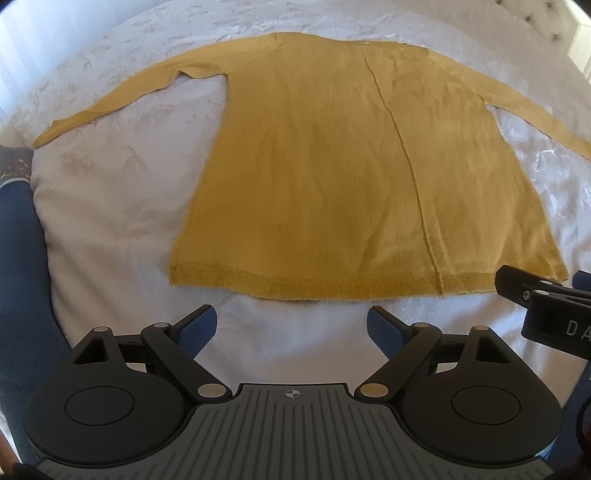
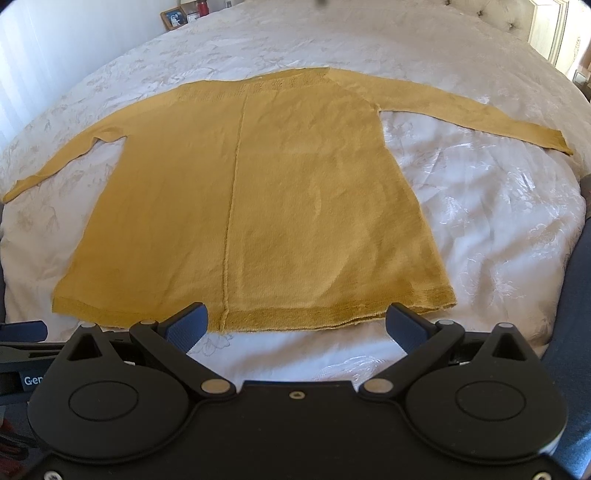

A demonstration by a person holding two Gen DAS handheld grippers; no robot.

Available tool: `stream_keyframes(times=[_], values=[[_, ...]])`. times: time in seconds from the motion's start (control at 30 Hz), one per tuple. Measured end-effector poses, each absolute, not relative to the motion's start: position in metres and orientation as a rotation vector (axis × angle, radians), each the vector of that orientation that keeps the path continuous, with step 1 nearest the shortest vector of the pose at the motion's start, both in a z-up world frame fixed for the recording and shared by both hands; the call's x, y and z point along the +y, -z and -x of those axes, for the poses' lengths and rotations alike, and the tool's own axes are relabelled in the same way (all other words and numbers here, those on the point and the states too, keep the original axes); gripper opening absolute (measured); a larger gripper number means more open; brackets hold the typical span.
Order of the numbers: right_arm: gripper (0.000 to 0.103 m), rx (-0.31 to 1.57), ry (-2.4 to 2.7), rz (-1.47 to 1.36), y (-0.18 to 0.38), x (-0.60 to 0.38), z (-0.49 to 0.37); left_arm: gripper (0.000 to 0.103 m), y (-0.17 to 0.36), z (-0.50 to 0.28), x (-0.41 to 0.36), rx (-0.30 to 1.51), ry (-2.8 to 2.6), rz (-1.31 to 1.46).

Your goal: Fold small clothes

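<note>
Since sweater [image 1: 332, 177] lies flat on bed [image 1: 110, 221], sleeves spread, first fold not begun. Left gripper [image 1: 291, 326] & right gripper [image 2: 295, 323] both wide open, empty, just short of sweater's hem. Suggest: pinch hem corners, fold w/o bunching.

white floral bedspread [image 2: 480, 206] | tufted headboard [image 2: 517, 18] | framed photo [image 2: 173, 17]

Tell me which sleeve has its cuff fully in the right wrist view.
The right-hand sleeve: its cuff lies whole on the bedspread. The left-hand sleeve runs to the frame edge.
</note>
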State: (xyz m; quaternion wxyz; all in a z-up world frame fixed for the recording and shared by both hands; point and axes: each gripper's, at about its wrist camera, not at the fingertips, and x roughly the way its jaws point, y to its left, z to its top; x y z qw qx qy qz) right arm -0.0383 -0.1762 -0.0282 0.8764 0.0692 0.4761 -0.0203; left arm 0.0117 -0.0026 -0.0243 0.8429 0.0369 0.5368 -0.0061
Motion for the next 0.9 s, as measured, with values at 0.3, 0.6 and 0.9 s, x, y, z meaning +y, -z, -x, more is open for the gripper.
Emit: stream_keyframes(times=[0.3, 0.6, 0.9], values=[[0.102, 0.998, 0.031, -0.140, 0.032, -0.172, 0.032, 0.089, 0.028, -0.016, 0.000, 1.145, 0.010, -0.076], [0.102, 1.019, 0.029, -0.142, 0.039, -0.171, 0.024, 0.089, 0.038, -0.028, 0.000, 1.188, 0.004, -0.094], [0.102, 1.060, 0.034, -0.141, 0.052, -0.174, 0.009, 0.089, 0.054, -0.048, 0.001, 1.256, 0.002, -0.088]])
